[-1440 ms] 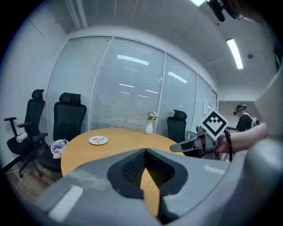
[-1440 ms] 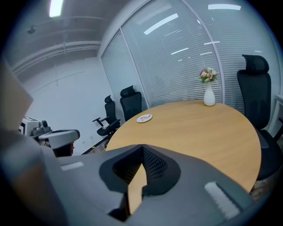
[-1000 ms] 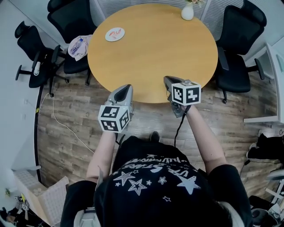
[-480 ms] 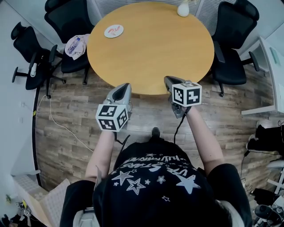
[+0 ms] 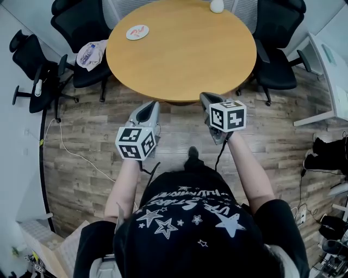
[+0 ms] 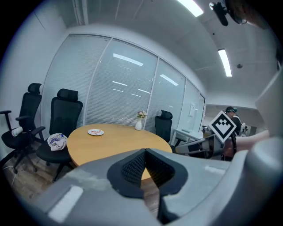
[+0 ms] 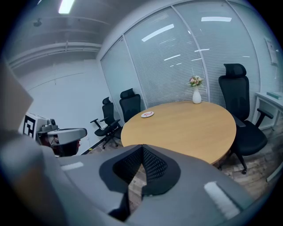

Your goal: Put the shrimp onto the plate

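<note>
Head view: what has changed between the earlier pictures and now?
The table has slid toward the top of the picture: the person has backed away from it. The left claw and right claw, which overlapped its near edge, now hang over the wooden floor. Unchanged: both claws shut and empty; plate and vase in their places on the table.

No word can be read with certainty. The shirt [image 5: 187, 209] carries white lettering among stars, seen upside down and too warped to spell out. The cube [image 5: 136, 144] on the left gripper [image 5: 148, 107] and the cube [image 5: 227, 115] on the right gripper [image 5: 207, 98] each show black-and-white square markers, which are patterns and not letters. The bag [image 5: 91, 54] on a chair [image 5: 89, 77] has blue print, too small to read.
</note>
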A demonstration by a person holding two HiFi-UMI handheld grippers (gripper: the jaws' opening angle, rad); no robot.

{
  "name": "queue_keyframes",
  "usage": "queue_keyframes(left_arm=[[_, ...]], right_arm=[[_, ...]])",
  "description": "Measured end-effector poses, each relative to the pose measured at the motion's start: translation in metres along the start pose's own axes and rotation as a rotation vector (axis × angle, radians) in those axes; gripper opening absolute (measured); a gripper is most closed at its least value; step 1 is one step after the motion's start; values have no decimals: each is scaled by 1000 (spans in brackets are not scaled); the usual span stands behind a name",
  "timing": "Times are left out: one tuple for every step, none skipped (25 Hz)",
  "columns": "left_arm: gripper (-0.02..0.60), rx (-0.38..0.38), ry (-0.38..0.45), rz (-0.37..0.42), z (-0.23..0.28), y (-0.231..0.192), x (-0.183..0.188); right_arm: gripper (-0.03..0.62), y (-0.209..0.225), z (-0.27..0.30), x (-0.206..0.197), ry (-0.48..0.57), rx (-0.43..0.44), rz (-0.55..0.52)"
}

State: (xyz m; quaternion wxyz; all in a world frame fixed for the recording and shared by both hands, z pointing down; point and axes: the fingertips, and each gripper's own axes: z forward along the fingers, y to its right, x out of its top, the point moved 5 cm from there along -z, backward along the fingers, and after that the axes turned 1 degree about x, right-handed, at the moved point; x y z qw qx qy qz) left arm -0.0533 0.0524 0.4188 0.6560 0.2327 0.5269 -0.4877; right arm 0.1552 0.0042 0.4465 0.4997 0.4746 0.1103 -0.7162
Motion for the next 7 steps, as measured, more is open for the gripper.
queue_keyframes(left_arm=[[2,-6,-1,2,-3,3,-2],[2,-11,-2,5,-7,5,-4],[2,-16,-3,9,-10,8,-6],[2,-20,-3,11,-13,9,-8],[2,-23,-3,11,-17,11,-10],[2,-26,-4,11,-21,12,-11],[2,-29,-4,11,-25,13,-13]], right_arm=[[0,-2,-4,-4,1,-4,2],[0,-4,-9,-9,1,-7,3],[0,-6,-12,-13,1,-10,4],[0,-9,-16,-17,0,-13,6],[0,-12,-19,-21,-2,-15,8],[0,-15,-23,-25,-3,-17,10],[0,-18,-26,-30,-5,-19,13]])
